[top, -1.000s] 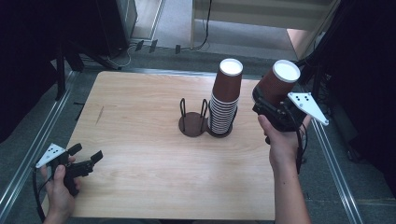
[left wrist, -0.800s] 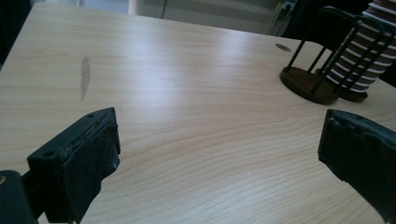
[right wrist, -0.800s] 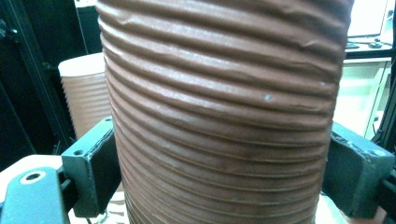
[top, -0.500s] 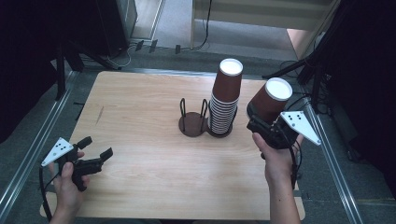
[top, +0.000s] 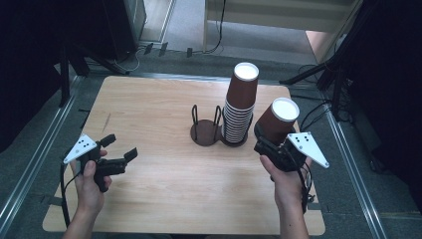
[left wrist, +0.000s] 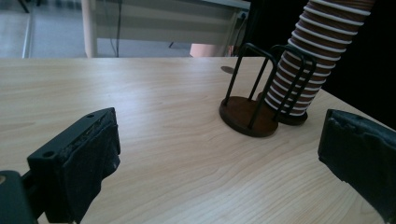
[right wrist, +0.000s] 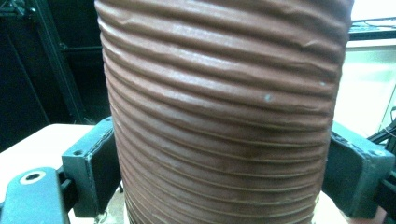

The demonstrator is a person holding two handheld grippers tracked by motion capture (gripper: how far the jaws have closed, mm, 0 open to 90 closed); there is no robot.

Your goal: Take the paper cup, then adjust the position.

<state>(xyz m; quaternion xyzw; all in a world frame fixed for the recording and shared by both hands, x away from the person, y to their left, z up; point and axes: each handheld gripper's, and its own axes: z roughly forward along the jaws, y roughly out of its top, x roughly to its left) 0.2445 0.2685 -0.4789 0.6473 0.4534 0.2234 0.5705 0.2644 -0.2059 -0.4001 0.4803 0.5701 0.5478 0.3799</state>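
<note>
Gripping a brown cup (top: 276, 121) in the right gripper (top: 272, 149), left gripper (top: 119, 151) jaws spread wide, empty

Brown ribbed cup (top: 276, 121); pale wood table (top: 149, 114).

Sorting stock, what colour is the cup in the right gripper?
Brown, ridged cup; clearest in the right gripper view.

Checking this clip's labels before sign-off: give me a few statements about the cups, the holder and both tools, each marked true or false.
1. The right tool grips a ribbed brown paper cup. True.
2. The left tool holds a cup. False: its jaws are open and empty.
3. The cup stack stands upside down, bases up. True.
4. The wire cup holder is filled with cups. False: it is empty, and the stack stands beside it.
</note>
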